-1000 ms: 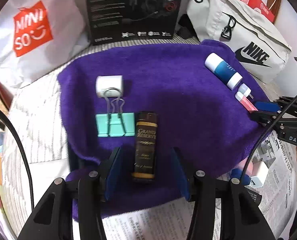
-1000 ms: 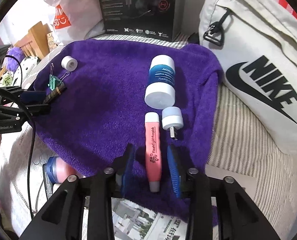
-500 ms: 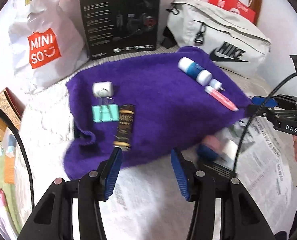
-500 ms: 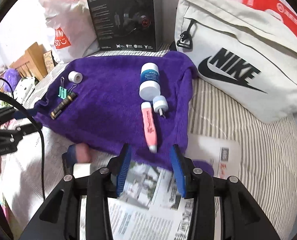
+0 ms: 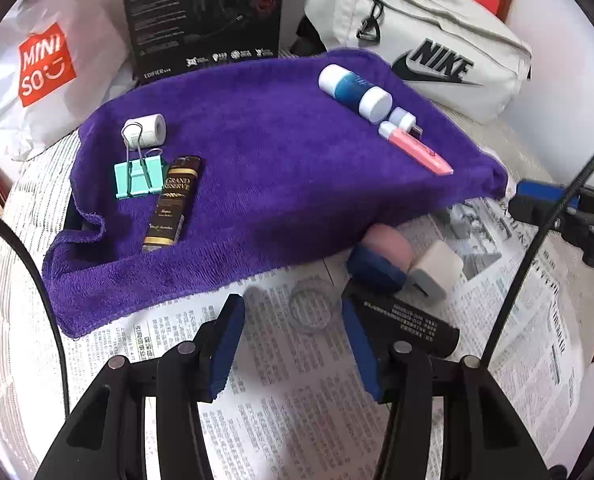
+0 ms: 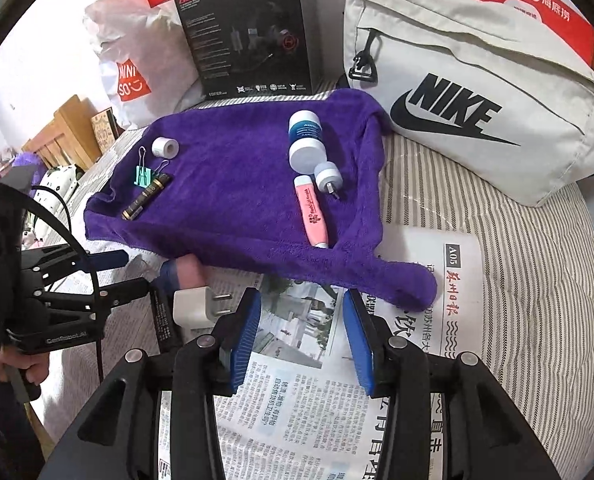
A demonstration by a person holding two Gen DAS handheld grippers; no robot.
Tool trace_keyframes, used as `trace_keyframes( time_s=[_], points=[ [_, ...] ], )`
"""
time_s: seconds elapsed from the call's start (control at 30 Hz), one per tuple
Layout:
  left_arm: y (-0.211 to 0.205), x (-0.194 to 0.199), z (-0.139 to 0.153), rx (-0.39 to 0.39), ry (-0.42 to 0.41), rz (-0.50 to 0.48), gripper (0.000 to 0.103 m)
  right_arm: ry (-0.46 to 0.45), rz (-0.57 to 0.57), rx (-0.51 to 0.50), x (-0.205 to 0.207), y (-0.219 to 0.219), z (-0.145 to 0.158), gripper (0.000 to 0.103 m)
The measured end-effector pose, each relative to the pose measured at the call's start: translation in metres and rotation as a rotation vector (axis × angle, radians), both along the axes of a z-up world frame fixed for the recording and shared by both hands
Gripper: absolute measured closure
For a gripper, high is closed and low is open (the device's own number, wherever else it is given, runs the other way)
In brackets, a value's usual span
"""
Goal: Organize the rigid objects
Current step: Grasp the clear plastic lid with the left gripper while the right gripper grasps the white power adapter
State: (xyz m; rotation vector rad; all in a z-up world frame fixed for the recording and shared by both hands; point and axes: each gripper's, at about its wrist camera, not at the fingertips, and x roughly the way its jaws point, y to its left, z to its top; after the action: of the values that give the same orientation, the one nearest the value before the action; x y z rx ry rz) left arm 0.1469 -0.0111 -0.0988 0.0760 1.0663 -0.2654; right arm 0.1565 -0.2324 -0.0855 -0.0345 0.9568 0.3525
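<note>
Rigid objects laid out across a purple towel (image 5: 277,160), all up-frame of both grippers and touched by neither.

Upper right of the left wrist view: blue-and-white bottle (image 5: 353,88) on its side, small white cap piece (image 5: 405,118) just beside its lower end, pink highlighter (image 5: 417,148) below that, slanting toward the towel's right edge. Left of centre: white tape roll (image 5: 145,130), mint binder clip (image 5: 139,180) beneath it with wire handles reaching up to the roll, brown tube (image 5: 173,204) just beside the clip on its right.

Left gripper (image 5: 293,312) at bottom centre, jaws apart, clamped on nothing, over the newspaper (image 5: 297,380). Between the tips, flat on the paper, a blurred clear ring (image 5: 311,308); hard to tell what. Just right of the right-hand finger, partly behind it, a black cylinder (image 5: 413,324). Above that, a white charger plug (image 5: 433,272) and a pink-and-blue thing (image 5: 381,256), the latter tucked at the towel's lower edge.

Right gripper (image 6: 301,304) at bottom centre of its own view, jaws apart and just been opening, only newsprint between the pads. Highlighter straight up-frame of that gap, clear of the pads, towel hem in between. Nike bag (image 6: 477,80) at upper right, black box (image 6: 249,28) at top centre.
</note>
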Motion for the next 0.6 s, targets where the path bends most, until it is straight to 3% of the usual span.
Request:
trace_keyframes(
  time_s=[0.4,0.47,0.6],
  points=[
    [0.007,-0.001,-0.005,0.045,-0.014,0.051,0.055,0.051,0.015,-0.001,-0.004,0.007,-0.021,0.060],
    [0.004,-0.002,-0.006,0.061,-0.029,0.047,0.067,0.057,0.016,-0.002,-0.004,0.007,-0.022,0.060],
    [0.003,0.000,-0.006,0.046,-0.036,0.033,0.077,0.063,0.015,-0.002,-0.004,0.006,-0.024,0.060]
  ],
)
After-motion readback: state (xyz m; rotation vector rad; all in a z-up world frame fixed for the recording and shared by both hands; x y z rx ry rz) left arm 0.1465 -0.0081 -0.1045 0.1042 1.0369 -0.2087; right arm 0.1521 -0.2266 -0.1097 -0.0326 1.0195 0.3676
